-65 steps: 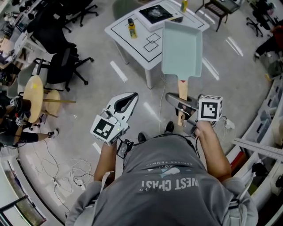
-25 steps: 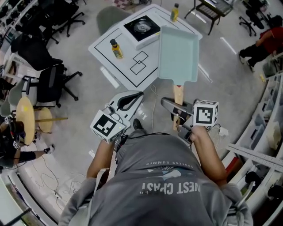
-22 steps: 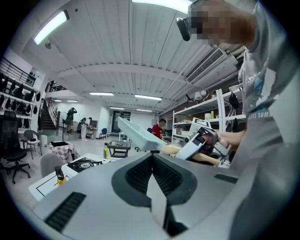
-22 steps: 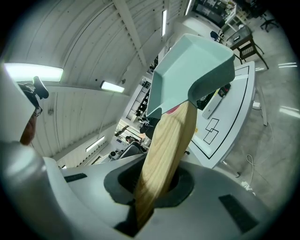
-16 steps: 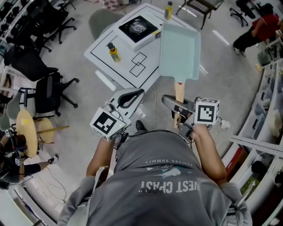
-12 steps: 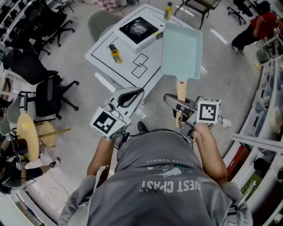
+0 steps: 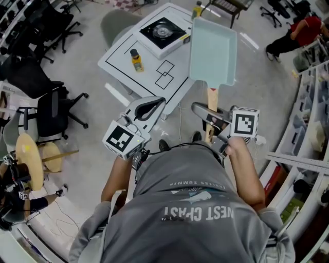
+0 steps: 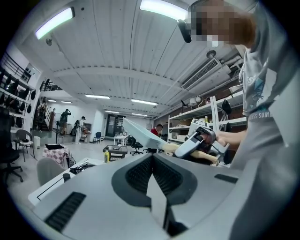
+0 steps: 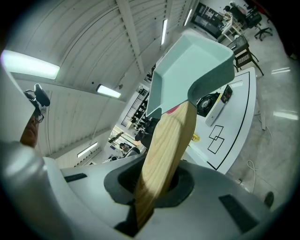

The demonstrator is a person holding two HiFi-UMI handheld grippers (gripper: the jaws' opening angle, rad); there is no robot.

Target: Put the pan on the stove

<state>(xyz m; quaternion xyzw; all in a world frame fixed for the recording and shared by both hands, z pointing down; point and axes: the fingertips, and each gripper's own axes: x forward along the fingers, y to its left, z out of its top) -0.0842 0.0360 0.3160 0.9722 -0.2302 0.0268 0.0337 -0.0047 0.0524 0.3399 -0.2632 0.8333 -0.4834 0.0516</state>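
Right gripper [image 7: 208, 117], in the head view, clamps the pan [image 7: 212, 49] by its wooden handle [image 7: 211, 100], mid-air short of the stove [image 7: 163, 31]. Left gripper view: left gripper [image 8: 157, 190] closed, empty. Right gripper view: end-of-handle grip, so the pan could sag or twist.

We see a white worktop [image 7: 119, 53] ahead of the fingers [image 7: 146, 108]. On it stand a yellow bottle [image 7: 136, 60] nearest them, a stove [image 7: 164, 32] beyond it, and another bottle [image 7: 197, 9] farthest away.

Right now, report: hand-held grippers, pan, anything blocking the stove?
Right hand-held gripper shut on wooden handle; left hand-held gripper shut, empty. Teal pan airborne, short of stove. Stove top bare; yellow bottle aside.
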